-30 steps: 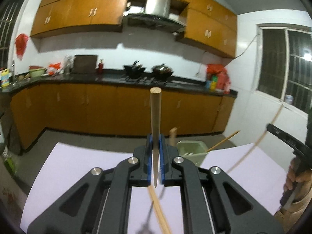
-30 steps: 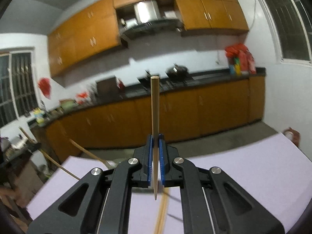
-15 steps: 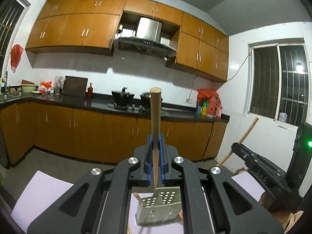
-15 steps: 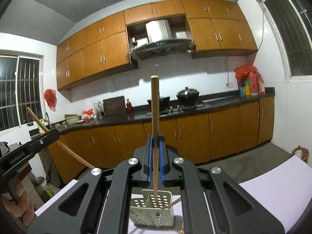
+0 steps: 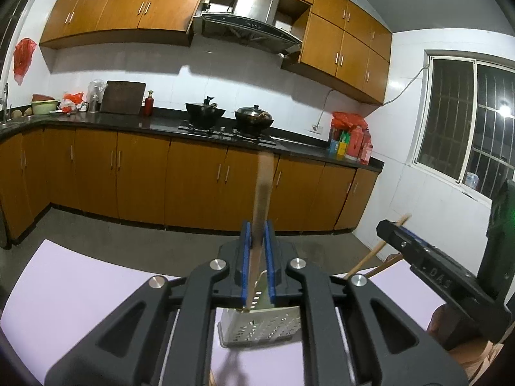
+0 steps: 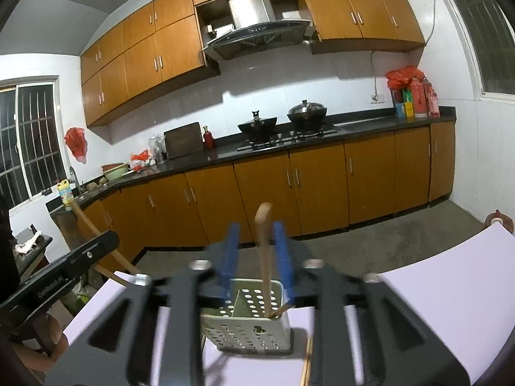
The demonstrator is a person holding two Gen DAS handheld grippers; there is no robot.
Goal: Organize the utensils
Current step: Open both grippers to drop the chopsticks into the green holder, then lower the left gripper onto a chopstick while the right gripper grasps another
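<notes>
The perforated pale-green plastic utensil holder [image 6: 248, 318] stands on the lilac table [image 6: 418, 276], near its far edge, directly below both grippers. The left gripper [image 5: 257, 257] is opening, and a round wooden chopstick [image 5: 262, 199] stands loosely between its blue pads, tip in the holder. The right gripper [image 6: 257, 257] is opening; its pads stand clear of a second wooden chopstick [image 6: 264, 257], which leans in the holder. One second ago both grippers clamped their chopsticks, and the holder lay farther off. Orange cabinets [image 5: 193, 177] line the background.
</notes>
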